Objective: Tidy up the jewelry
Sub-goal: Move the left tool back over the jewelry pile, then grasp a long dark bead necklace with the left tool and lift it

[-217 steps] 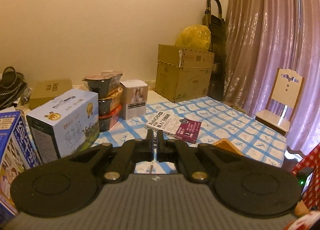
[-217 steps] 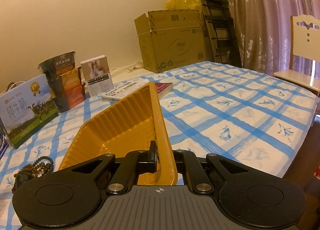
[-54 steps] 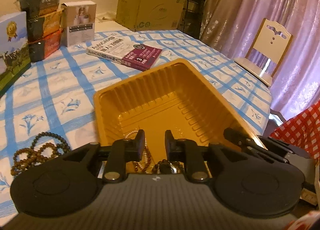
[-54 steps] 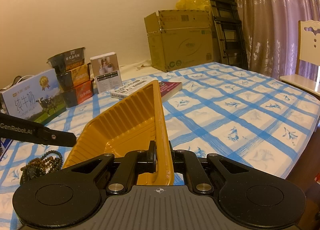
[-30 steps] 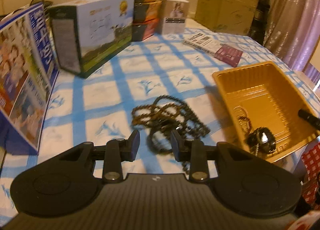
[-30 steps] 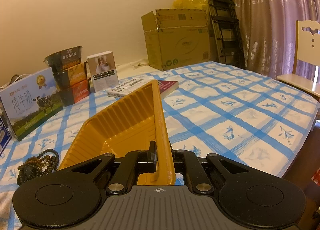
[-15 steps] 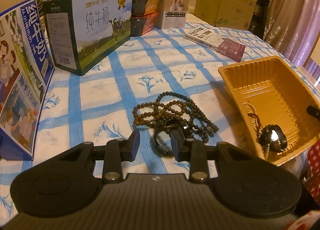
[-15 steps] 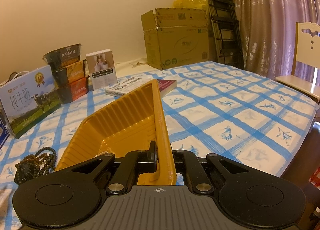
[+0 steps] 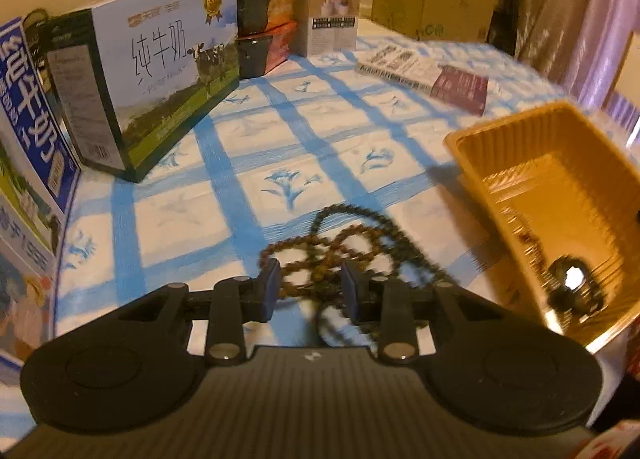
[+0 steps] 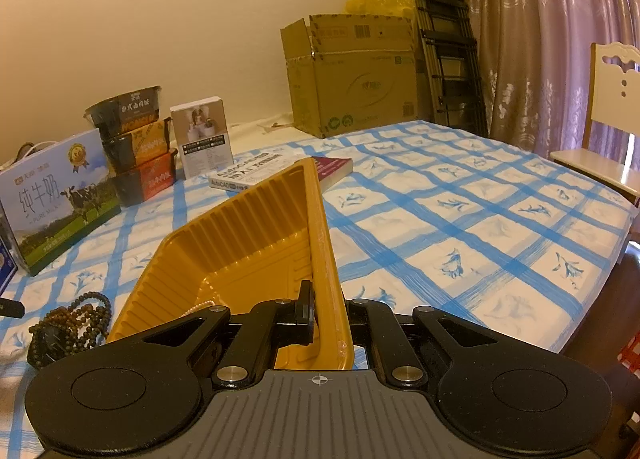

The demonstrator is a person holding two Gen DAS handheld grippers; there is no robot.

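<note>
A pile of brown bead strands [image 9: 344, 243] lies on the blue checked tablecloth; it also shows in the right wrist view [image 10: 76, 319]. My left gripper [image 9: 310, 291] is open, low over the near part of the pile, its fingers on either side of some strands. An orange plastic tray [image 9: 560, 195] stands to the right, with a dark watch [image 9: 574, 283] and a thin chain inside. My right gripper [image 10: 328, 315] is shut on the tray's near wall [image 10: 320, 243].
Milk cartons [image 9: 160, 71] stand at the left, with stacked noodle bowls [image 9: 260, 7] and a small white box [image 9: 332, 15] behind. A book [image 9: 424, 67] lies beyond the tray. A cardboard box [image 10: 352, 71], a ladder and a chair [image 10: 612, 119] stand at the back right.
My left gripper has moved forward and down onto the bead pile, so the beads now lie between its fingers. The right gripper has kept its hold on the tray.
</note>
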